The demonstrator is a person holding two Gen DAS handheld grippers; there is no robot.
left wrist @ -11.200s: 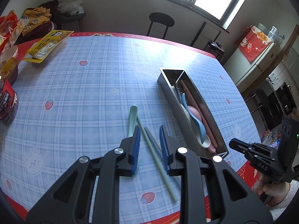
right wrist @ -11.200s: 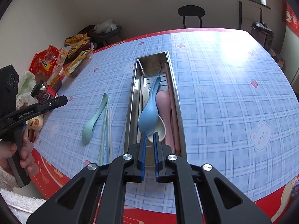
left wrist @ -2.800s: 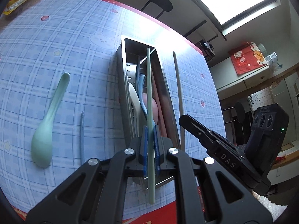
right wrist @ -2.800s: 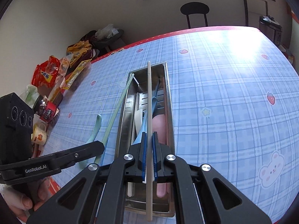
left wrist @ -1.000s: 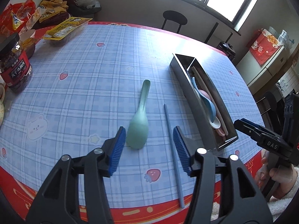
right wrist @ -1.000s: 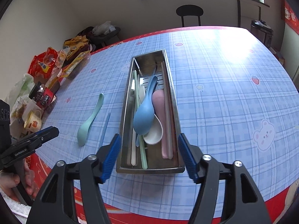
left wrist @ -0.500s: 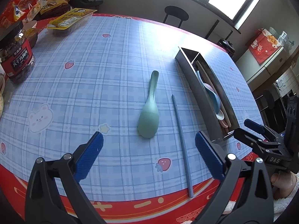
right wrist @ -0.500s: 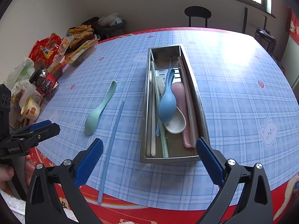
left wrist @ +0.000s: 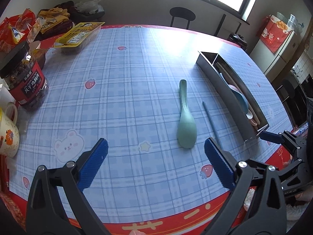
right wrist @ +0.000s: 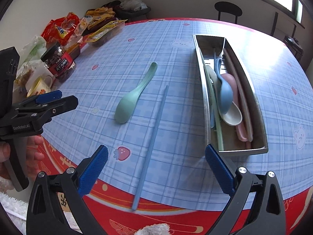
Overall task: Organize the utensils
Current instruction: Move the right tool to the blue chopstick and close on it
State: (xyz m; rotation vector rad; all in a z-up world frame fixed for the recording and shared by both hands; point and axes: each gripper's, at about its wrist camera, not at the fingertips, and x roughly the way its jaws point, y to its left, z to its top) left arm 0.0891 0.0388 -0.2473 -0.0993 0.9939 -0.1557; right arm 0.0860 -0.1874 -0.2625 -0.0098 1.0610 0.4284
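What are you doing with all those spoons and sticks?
A person is tidying utensils into the metal tray, with a gripper in each hand. Several spoons and chopsticks are in it already. A green spoon and a blue chopstick still lie on the table. The left gripper and right gripper are both wide open and hold nothing.

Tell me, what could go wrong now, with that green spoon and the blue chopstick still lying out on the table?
The blue chopstick is thin and lies flat, its near end over the red table edge; a clumsy pinch by the right gripper might flick it off. The metal tray is already crowded with spoons and chopsticks, so the green spoon may perch on top or catch the rim. Both grippers are wide open and close together, so they could bump.
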